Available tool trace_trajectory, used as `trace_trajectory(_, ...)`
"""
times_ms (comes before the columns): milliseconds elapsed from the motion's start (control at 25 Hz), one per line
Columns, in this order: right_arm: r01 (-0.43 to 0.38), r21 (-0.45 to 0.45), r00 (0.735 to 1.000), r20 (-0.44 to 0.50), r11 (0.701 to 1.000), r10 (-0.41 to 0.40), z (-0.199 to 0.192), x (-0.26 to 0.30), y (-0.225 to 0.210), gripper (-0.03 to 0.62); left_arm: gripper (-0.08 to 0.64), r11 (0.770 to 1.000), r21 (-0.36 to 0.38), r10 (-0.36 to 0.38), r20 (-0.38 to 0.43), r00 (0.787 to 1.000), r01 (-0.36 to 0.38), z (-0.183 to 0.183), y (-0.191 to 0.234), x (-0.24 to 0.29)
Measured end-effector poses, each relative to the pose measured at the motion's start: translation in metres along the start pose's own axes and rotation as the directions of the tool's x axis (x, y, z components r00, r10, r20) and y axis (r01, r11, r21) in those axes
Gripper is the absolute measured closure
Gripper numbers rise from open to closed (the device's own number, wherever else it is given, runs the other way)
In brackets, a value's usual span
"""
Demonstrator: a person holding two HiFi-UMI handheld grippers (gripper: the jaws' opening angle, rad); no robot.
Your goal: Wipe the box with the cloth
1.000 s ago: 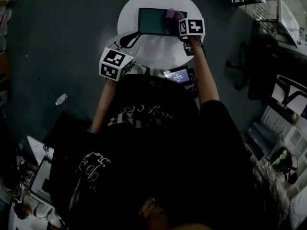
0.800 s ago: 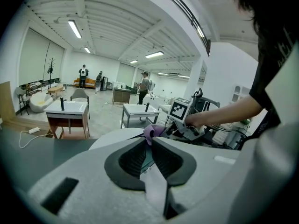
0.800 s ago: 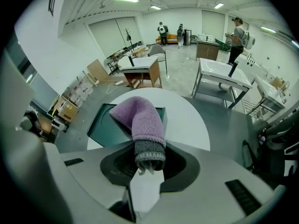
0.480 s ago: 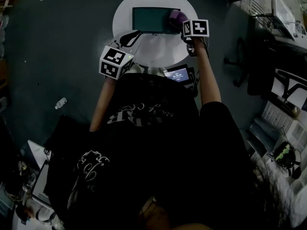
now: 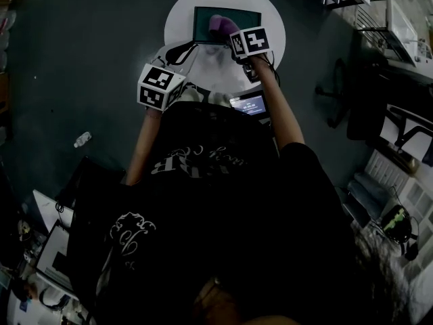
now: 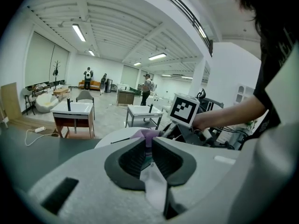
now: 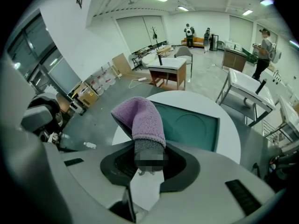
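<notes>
A teal box (image 5: 245,20) lies flat on the round white table (image 5: 274,29). My right gripper (image 5: 229,34) is shut on a purple cloth (image 5: 219,24), which rests on the box's left-middle part. In the right gripper view the cloth (image 7: 140,118) sticks up out of the gripper (image 7: 148,154), with the box (image 7: 191,125) behind it. My left gripper (image 5: 181,51) sits at the table's front left, just off the box's near-left corner. Its jaws (image 6: 148,153) stand shut with only a slit between the pads and nothing held.
A small device with a lit screen (image 5: 249,104) hangs at the person's front, below the table's edge. A plastic bottle (image 5: 82,139) lies on the dark floor at left. A chair base (image 5: 335,93) and shelving stand to the right.
My right gripper has carried the cloth leftward across the box, from its right end to its left-middle part. The left gripper has barely moved.
</notes>
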State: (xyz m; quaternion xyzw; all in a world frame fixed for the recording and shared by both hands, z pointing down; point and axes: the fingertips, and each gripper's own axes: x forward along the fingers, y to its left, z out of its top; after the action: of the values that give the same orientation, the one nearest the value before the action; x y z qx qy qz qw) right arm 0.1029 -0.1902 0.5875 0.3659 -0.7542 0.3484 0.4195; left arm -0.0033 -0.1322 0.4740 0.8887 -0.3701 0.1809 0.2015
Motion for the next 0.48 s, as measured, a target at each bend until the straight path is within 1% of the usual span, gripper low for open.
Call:
trace_trajectory(200,-0.066,-0.069,0.997,-0.036,0.995,0.064,-0.002,0.023,0.051,0.491,0.526,1.0,-0.007,0.017,0.005,1.0,-0.017,-0.006,0.004,-0.011)
trace_trajectory(320,-0.08,-0.091,0.995,-0.067,0.993,0.074,-0.009,0.036,0.068,0.491,0.526,1.0,-0.007,0.025,0.006,1.0,-0.025,-0.008,0.006,-0.02)
trace_trajectory(400,-0.076,-0.076,0.994,-0.078,0.994,0.07,-0.012,0.044,0.071,0.491,0.526,0.999,-0.012,0.033,0.011,0.999,-0.033,-0.009,0.01,-0.027)
trace_trajectory(480,-0.073,-0.031,0.995,-0.077,0.997,0.07,-0.014,0.048,0.068,0.491,0.526,0.999,-0.01,0.031,0.007,0.999,-0.031,-0.014,0.013,-0.031)
